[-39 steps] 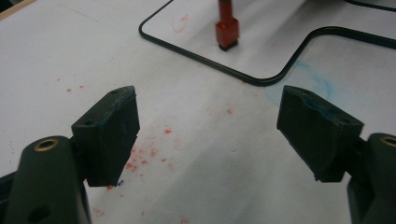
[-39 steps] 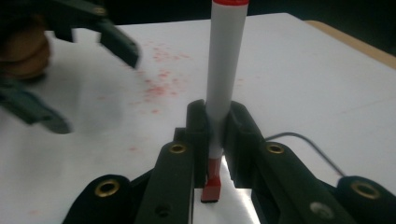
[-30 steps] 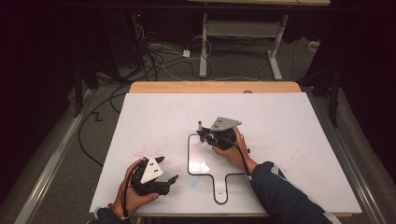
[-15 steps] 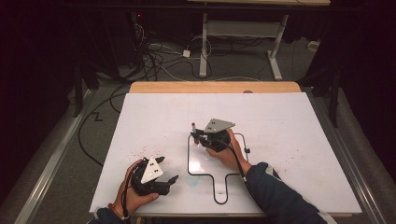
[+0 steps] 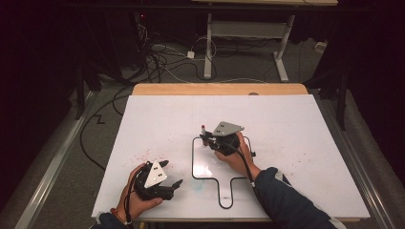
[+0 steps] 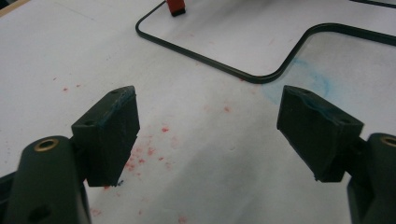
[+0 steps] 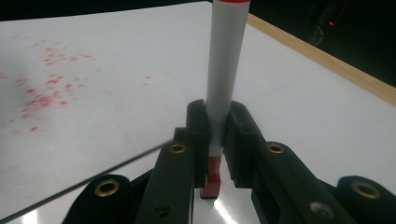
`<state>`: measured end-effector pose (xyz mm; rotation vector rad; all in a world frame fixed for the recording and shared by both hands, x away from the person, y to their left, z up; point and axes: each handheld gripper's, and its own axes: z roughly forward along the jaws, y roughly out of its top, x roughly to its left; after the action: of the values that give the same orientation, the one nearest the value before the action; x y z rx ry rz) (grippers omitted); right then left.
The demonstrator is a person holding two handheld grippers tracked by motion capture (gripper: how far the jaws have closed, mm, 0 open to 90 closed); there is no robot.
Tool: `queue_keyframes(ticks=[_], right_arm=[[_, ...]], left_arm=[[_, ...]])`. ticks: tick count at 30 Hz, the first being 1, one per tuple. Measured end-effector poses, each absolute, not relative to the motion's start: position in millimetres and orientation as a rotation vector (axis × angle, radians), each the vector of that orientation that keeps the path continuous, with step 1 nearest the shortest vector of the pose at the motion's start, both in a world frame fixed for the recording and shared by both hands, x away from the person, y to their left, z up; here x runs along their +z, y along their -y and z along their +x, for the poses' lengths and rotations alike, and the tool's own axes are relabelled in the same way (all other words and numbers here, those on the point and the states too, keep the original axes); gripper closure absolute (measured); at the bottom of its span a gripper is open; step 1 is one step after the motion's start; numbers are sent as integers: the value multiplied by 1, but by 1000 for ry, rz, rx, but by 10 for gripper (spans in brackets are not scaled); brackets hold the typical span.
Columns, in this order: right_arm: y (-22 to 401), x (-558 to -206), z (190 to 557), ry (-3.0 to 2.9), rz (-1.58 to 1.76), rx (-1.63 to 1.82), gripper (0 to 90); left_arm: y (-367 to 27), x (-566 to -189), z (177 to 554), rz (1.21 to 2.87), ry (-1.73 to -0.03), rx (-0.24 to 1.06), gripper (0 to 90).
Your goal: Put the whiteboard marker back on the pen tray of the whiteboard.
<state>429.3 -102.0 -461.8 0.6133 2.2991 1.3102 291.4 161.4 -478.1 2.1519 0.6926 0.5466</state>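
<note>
Right gripper [image 5: 208,138] clamped on a white marker [image 7: 224,70] with red ends, barrel pinched between both pads, upright. Red tip [image 7: 211,184] at the board surface, seemingly touching, though contact is hard to confirm from this angle. Marker stands at the upper left corner of the black drawn outline [image 5: 193,160] on the whiteboard [image 5: 296,143]. Left gripper [image 5: 173,175] rests near the board's front edge, jaws wide apart, nothing between them. Red specks [image 6: 154,149] under it
</note>
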Motion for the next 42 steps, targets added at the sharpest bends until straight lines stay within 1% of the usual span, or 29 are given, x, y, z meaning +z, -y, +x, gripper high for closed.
queue_keyframes(ticks=[4,10,18,21,23,26,33,38,41,42], right_arm=[[120,-457,430,-2302,673,1353,817],[156,-427,409,-2264,716,1506,817],[229,-395,374,-2271,826,1548,815],[251,-391,365,-2307,897,1529,814],[261,-394,360,-2340,944,1492,814],[268,-406,359,-2446,1037,1433,813],[272,-443,374,-2534,1262,1330,806],[272,-451,379,-2497,1278,1310,774],[268,-456,380,-2475,1273,1254,715],[267,-458,382,-2471,1276,1243,712]], left_arm=[[-162,-479,295,2151,-700,542,199],[-162,-479,296,2155,-701,543,199],[-163,-478,292,2151,-707,556,199],[-164,-478,293,2152,-714,554,199],[-163,-478,293,2155,-713,557,199],[-162,-479,294,2161,-713,557,198],[-160,-478,295,2165,-708,553,198],[-157,-480,297,2183,-696,546,198],[-155,-480,297,2191,-688,544,198],[-155,-480,297,2192,-687,546,198]])
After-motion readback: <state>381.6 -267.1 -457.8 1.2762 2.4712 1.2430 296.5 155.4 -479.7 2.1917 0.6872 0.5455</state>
